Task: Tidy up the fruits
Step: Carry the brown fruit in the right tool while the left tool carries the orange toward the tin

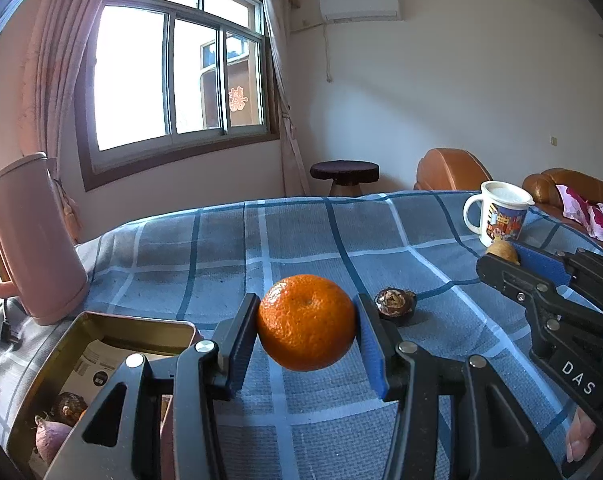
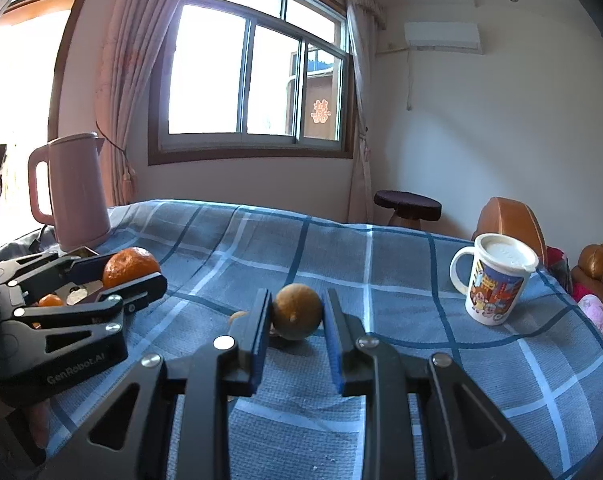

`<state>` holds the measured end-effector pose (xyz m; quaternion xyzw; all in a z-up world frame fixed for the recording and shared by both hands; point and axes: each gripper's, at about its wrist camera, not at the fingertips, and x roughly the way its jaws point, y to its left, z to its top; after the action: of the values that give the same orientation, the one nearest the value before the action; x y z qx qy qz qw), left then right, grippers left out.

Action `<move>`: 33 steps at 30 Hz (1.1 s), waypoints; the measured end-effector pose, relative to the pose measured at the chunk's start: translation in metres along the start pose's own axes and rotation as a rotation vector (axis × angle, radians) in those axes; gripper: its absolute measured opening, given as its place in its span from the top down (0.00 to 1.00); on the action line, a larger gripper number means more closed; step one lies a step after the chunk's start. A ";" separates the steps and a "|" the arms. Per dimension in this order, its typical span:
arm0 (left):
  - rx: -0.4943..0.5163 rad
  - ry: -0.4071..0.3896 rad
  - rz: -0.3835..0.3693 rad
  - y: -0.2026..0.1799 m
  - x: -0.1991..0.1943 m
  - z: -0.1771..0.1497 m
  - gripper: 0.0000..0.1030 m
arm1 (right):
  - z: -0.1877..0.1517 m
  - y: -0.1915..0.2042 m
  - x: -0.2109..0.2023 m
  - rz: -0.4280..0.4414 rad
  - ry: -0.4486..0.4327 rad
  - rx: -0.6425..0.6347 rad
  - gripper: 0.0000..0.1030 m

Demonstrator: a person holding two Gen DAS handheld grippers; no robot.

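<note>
My left gripper (image 1: 306, 336) is shut on an orange mandarin (image 1: 306, 322) and holds it above the blue checked cloth. It also shows in the right wrist view (image 2: 131, 270) with the mandarin (image 2: 129, 266). A gold tin box (image 1: 101, 344) at lower left holds dark fruits (image 1: 67, 408). A dark mangosteen (image 1: 395, 306) lies on the cloth beyond the mandarin. My right gripper (image 2: 297, 316) is shut on a brownish-yellow round fruit (image 2: 297, 312); it shows at the right of the left wrist view (image 1: 509, 260) with that fruit (image 1: 501, 251).
A pink kettle (image 1: 29, 236) stands at the table's back left, behind the tin. A white printed mug with a lid (image 2: 497, 280) stands at the right. A small tan thing (image 2: 237, 317) lies left of my right fingers. Brown sofas and a stool stand beyond the table.
</note>
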<state>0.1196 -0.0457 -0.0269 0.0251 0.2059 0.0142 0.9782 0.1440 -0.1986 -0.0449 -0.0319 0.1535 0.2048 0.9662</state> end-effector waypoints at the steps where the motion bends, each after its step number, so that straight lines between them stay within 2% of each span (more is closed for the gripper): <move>1: 0.001 -0.004 0.002 0.000 -0.001 0.000 0.52 | 0.000 0.000 -0.001 0.000 -0.002 -0.001 0.72; 20: -0.007 -0.051 0.021 0.001 -0.012 -0.001 0.52 | 0.000 0.004 -0.012 -0.021 -0.048 -0.018 0.72; 33: -0.004 -0.066 0.006 0.001 -0.019 -0.003 0.52 | -0.001 0.015 -0.022 -0.045 -0.081 -0.066 0.72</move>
<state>0.1008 -0.0449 -0.0219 0.0241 0.1733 0.0169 0.9844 0.1191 -0.1935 -0.0389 -0.0590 0.1066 0.1893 0.9743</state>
